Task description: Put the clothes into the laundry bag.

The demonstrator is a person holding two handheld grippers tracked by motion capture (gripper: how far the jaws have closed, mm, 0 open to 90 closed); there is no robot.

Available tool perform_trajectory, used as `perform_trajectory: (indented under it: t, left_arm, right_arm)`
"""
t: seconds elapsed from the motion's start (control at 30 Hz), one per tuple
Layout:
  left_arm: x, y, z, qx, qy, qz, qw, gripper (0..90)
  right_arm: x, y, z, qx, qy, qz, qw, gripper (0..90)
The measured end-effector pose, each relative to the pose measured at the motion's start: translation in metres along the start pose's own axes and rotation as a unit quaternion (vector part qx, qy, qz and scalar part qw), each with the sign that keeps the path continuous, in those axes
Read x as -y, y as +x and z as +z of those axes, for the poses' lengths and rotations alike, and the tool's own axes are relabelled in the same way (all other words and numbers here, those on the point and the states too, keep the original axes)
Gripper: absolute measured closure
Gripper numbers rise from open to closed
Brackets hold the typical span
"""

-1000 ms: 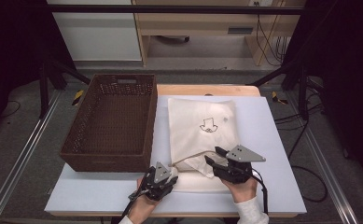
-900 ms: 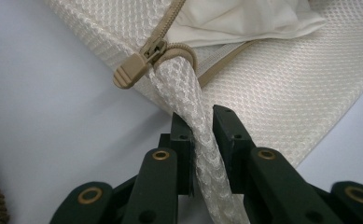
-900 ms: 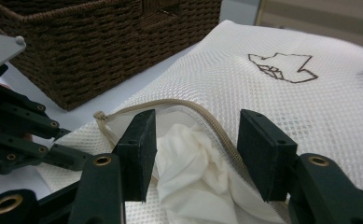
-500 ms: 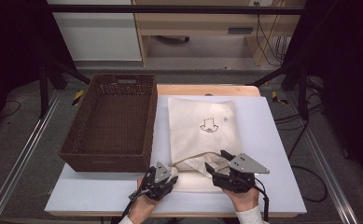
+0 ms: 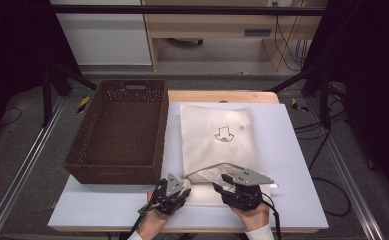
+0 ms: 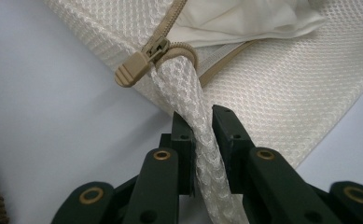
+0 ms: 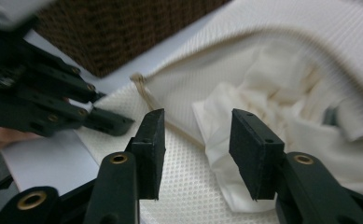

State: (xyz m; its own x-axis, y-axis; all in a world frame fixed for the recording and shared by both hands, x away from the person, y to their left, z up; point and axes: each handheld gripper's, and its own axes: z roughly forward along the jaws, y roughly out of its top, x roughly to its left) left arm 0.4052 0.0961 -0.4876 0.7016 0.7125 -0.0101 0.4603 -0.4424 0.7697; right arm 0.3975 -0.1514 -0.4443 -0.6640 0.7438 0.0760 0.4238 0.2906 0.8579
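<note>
Pinching the mesh laundry bag's (image 5: 217, 137) corner, the left tool (image 6: 202, 128) anchors the opening while the right tool (image 7: 195, 154), jaws spread after just closing partway, faces the white garment (image 7: 263, 107) directly ahead inside.

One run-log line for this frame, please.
left gripper: shut on mesh bag corner by zipper pull | right gripper: jaws just closing, open, nothing gripped, at white cloth in bag mouth | basket: left of bag

High view overhead, facing forward-down; gripper views close, sharing mesh bag (image 5: 217, 142).
</note>
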Motion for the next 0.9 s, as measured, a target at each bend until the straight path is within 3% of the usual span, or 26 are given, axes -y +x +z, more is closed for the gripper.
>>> perform_trajectory:
  t: [0.1, 0.17, 0.2, 0.33, 0.43, 0.63, 0.9]
  left_arm:
    - [0.0, 0.0, 0.0, 0.0, 0.0, 0.0, 1.0, 78.1]
    - [0.0, 0.0, 0.0, 0.0, 0.0, 0.001, 1.0, 78.1]
    - [0.0, 0.0, 0.0, -0.001, 0.0, 0.002, 1.0, 78.1]
    - [0.0, 0.0, 0.0, -0.003, 0.001, 0.003, 1.0, 78.1]
    - [0.0, 0.0, 0.0, -0.001, 0.0, 0.001, 1.0, 78.1]
    - [0.0, 0.0, 0.0, -0.001, 0.0, 0.001, 1.0, 78.1]
    - [0.0, 0.0, 0.0, -0.001, 0.001, 0.001, 1.0, 78.2]
  right_arm:
    - [0.007, -0.003, 0.019, 0.01, 0.037, 0.016, 0.9991, 61.3]
    - [0.01, -0.006, 0.027, 0.022, 0.05, 0.016, 0.9984, 64.5]
    - [0.011, -0.007, 0.03, 0.029, 0.058, 0.026, 0.9976, 66.5]
    - [0.012, -0.015, 0.043, 0.042, 0.077, 0.042, 0.9953, 78.4]
    - [0.01, -0.02, 0.049, 0.047, 0.077, 0.045, 0.9949, 85.3]
    - [0.005, -0.027, 0.062, 0.086, 0.085, 0.022, 0.9924, 89.1]
    - [0.001, -0.033, 0.072, 0.136, 0.068, -0.011, 0.9883, 89.3]
